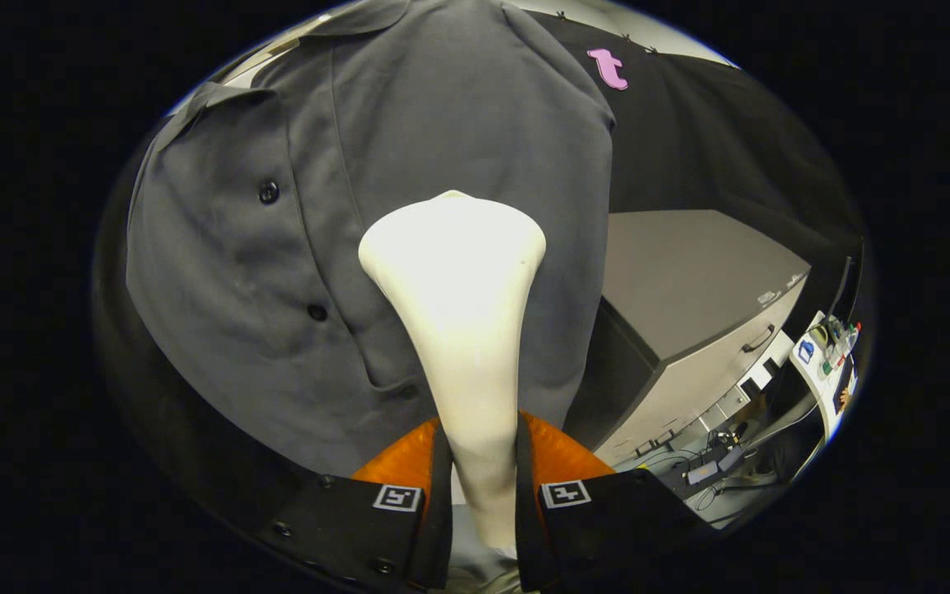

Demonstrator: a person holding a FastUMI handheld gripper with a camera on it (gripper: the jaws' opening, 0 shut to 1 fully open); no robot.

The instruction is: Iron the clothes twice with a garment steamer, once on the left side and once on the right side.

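Being pinched between both fingers of the gripper (475,478) is the handle of the white garment steamer (458,313), its wide head being held up against the hanging grey shirt (277,272), just beside the button row. A grey cabinet (689,305) is sitting off to the right.

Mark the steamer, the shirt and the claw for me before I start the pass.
garment steamer (454,272): gripper view, on its wide head, against the shirt.
grey shirt (219,272): gripper view, on the front panel beside the buttons.
claw (482,487): gripper view, midway between fingertips, shut on the steamer's handle.
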